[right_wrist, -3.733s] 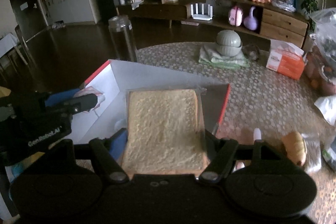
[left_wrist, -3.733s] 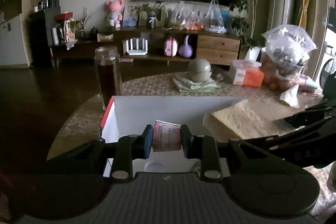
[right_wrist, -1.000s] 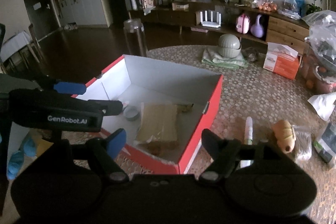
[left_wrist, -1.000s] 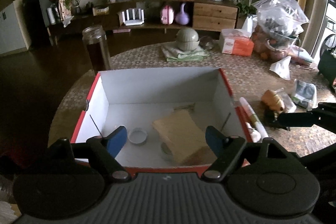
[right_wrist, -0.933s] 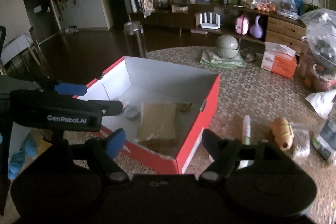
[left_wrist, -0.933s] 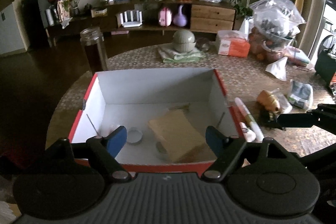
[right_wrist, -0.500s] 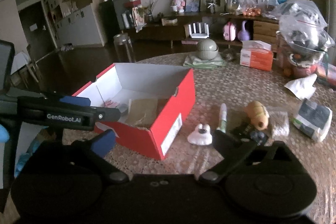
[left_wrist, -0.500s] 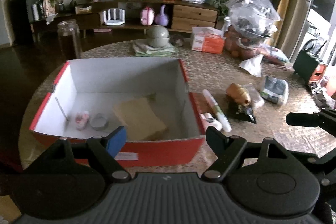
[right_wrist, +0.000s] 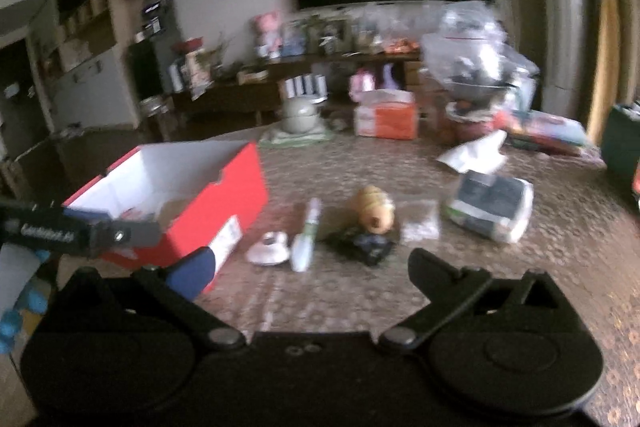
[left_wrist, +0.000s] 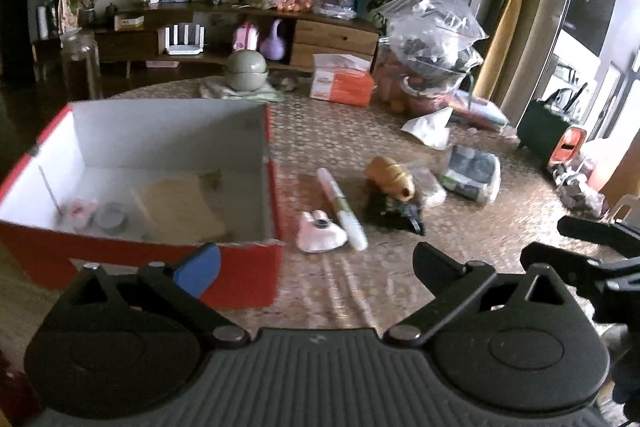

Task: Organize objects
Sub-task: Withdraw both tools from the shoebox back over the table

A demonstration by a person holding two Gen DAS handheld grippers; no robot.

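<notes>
A: Which step is this? The red cardboard box with the white inside [left_wrist: 240,267] already holds a slice of bread [left_wrist: 176,207], a small round tin [left_wrist: 111,223] and a pink wrapped sweet [left_wrist: 82,213]; I judge we are between drops, heading for the loose pile.

B: Agreed; the left gripper [left_wrist: 316,263] has just been opening and now stands wide with nothing between its fingers; the right gripper [right_wrist: 312,267] has done the same and is equally bare.

A: Nearest targets lie just beside the box's right wall: a white flat plastic piece [left_wrist: 320,237] touching a white marker pen with a green band [left_wrist: 342,207]; beyond them a tan toy figure [left_wrist: 390,179] above a black crumpled wrapper [left_wrist: 394,213].

B: The next move calls for a low descent onto one item; the pen and the plastic piece touch, so jaws must straddle only one.

A: Room is good; the patterned tabletop [left_wrist: 360,291] in front is bare; the box wall crowds the left side; the far tabletop is cluttered with bags.
</notes>
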